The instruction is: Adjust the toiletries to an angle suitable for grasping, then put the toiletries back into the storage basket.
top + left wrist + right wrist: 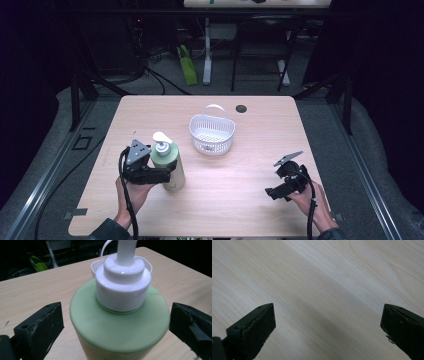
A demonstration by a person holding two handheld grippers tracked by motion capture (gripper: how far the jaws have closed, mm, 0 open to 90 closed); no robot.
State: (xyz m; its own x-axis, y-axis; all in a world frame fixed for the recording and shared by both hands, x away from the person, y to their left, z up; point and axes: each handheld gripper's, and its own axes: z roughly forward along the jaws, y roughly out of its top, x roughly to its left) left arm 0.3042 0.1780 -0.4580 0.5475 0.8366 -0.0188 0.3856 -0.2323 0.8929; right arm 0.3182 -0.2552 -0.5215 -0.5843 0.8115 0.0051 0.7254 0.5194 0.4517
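Note:
A pale green pump bottle [169, 162] with a white pump head stands upright on the left half of the wooden table [250, 165]. My left gripper [164, 176] is open, one jaw on each side of the bottle's body. In the left gripper view the bottle [120, 325] sits between the two black pads [40, 327], with a small gap on the left and almost none on the right. A white perforated basket [212, 134] with a handle stands behind it, near the table's middle. My right gripper [274, 192] is open over bare wood [327, 290] at the front right, holding nothing.
A dark round grommet hole [241, 108] lies near the table's far edge. Beyond the table are desk legs, cables and a green object [187, 65] on the floor. Behind the bottle, the basket's rim [96, 265] peeks out.

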